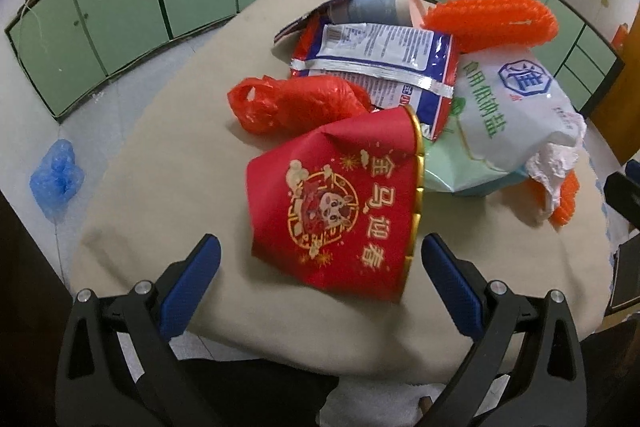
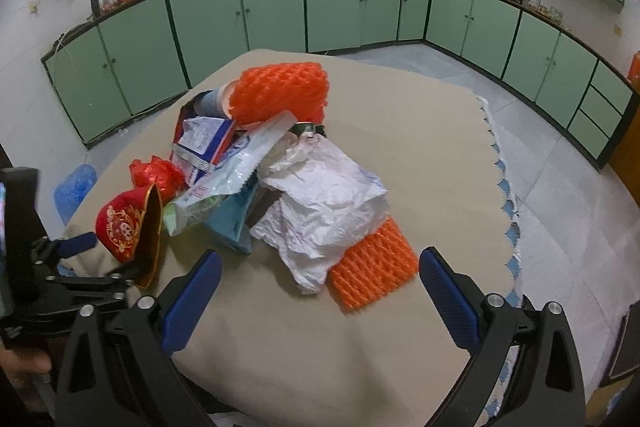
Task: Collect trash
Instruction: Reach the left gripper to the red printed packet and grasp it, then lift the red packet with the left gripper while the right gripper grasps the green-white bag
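A heap of trash lies on the beige-covered table [image 1: 160,187]. Nearest my open left gripper [image 1: 320,259] is a red paper piece with gold print [image 1: 332,203], its near edge between the blue fingers. Behind it sit a crumpled red plastic bag [image 1: 296,103], a blue-and-white foil wrapper [image 1: 380,55], a white salt bag [image 1: 508,107] and orange foam netting [image 1: 492,23]. My right gripper [image 2: 320,267] is open over the table [image 2: 400,155], just short of crumpled white paper [image 2: 324,211] and a flat orange net [image 2: 372,275]. The left gripper [image 2: 80,259] shows at that view's left.
Green kitchen cabinets [image 2: 280,11] line the walls around the table. A blue plastic bag [image 1: 56,179] lies on the tiled floor to the left. A scalloped cloth edge [image 2: 508,195] marks the table's right side. A dark object [image 1: 624,195] stands at the right edge.
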A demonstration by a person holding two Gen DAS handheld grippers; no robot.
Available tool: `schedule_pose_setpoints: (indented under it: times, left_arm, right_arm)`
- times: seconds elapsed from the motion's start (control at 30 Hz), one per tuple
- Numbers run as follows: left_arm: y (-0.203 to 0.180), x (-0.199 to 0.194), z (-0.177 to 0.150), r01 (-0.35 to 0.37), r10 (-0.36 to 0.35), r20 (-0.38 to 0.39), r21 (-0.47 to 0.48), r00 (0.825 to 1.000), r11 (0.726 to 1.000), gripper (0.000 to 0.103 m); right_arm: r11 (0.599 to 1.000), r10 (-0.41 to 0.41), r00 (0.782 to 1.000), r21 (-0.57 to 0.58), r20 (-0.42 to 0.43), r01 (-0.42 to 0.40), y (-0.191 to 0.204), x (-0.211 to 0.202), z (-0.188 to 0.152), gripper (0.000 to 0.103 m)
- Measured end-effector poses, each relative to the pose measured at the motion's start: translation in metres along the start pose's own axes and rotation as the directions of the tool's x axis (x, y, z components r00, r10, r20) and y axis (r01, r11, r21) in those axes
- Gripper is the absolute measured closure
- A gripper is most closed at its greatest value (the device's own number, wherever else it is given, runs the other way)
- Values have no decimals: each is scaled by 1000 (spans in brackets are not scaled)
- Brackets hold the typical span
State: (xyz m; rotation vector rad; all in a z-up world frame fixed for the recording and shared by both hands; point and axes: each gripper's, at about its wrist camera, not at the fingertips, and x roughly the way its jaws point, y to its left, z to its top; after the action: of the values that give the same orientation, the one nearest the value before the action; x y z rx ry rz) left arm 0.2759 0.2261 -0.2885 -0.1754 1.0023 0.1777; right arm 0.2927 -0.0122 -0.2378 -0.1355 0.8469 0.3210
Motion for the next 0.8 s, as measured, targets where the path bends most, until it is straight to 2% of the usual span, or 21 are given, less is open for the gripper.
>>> schedule_pose_setpoints:
  times: [0.03, 0.07, 0.17, 0.2, 0.23, 0.3, 0.37, 0.4, 0.73, 0.8]
  left_arm:
    - [1, 1, 1, 2, -2, 3, 1, 1000, 1000, 25]
    - [2, 1, 1, 13, -13, -3, -5, 1000, 1000, 33]
    - [4, -3, 2, 40, -40, 15, -11, 999, 999, 37]
    - [2, -6, 1, 41, -41, 30, 1, 999, 999, 43]
    - [1, -10, -1, 34, -34, 43, 10, 998, 999, 51]
    - [0, -18, -1, 30, -31, 63, 15, 998, 999, 56]
    - [0, -23, -1, 35, -35, 77, 6, 996, 999, 58]
    - [0, -26, -1, 39, -39, 85, 4, 996, 999, 58]
    - [-5, -35, 3, 40, -43, 136, 24, 990, 999, 60]
    - [-5, -35, 4, 39, -42, 139, 22, 989, 999, 60]
  right_arm:
    - [1000, 1, 1000, -1, 0, -1, 2, 1, 1, 6]
    - [1000, 7, 1000, -2, 0, -7, 4, 2, 2, 6]
    - [1000, 27, 1000, 1, 4, -27, 8, 3, 7, 8]
    - [999, 35, 999, 2, 5, -35, 10, 3, 8, 9]
    - [999, 50, 999, 2, 10, -50, 13, 2, 11, 14]
    - [997, 72, 997, 0, 16, -72, 19, 0, 14, 23]
    - [995, 104, 994, 2, 17, -104, 25, 1, 18, 43]
    - [993, 116, 993, 4, 11, -116, 28, 3, 20, 45]
    - [981, 162, 987, 111, -10, -159, 32, 30, 30, 35]
    - [978, 177, 984, 113, -11, -174, 34, 37, 31, 46]
